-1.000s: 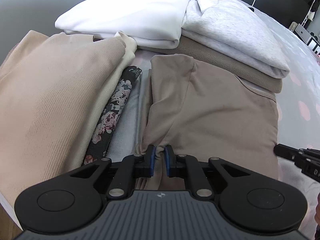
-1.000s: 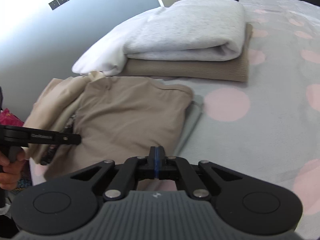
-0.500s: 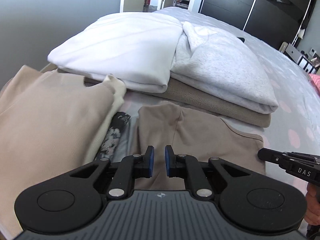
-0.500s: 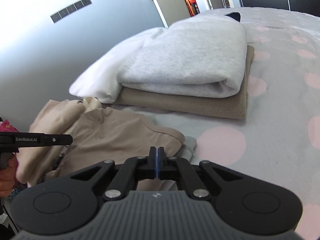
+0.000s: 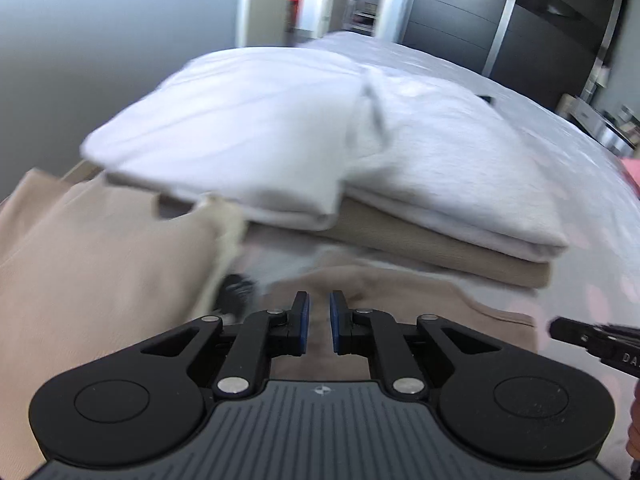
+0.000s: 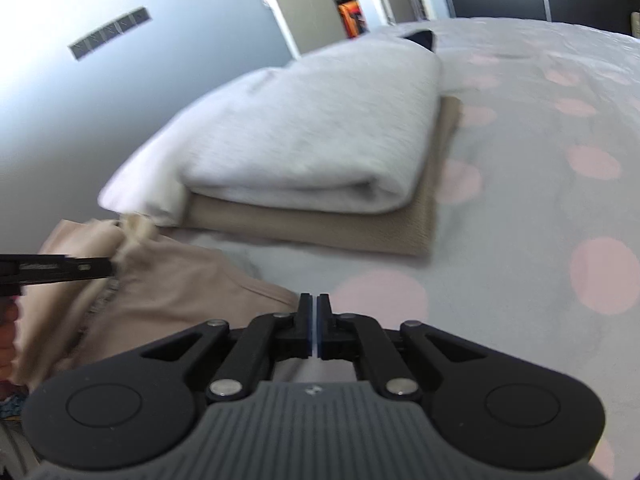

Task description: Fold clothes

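A folded tan garment (image 5: 404, 292) lies on the bed just below my left gripper (image 5: 319, 322); it also shows in the right wrist view (image 6: 180, 292). The left gripper's jaws stand a small gap apart and hold nothing. My right gripper (image 6: 313, 326) is shut with nothing between its pads, above the garment's right edge. Its tip shows at the right of the left wrist view (image 5: 592, 338). The left gripper's side shows at the left of the right wrist view (image 6: 56, 270).
Behind lie a folded white garment (image 5: 240, 136) and a folded grey one (image 5: 460, 176) on a brown one (image 5: 440, 248). A beige pile (image 5: 88, 272) and a floral cloth (image 5: 236, 292) lie left. The grey bedspread (image 6: 540, 208) with pink dots stretches right.
Both grippers have lifted and drawn back from the tan garment. The left gripper let go of the garment's near edge. The views now tilt up toward the room.
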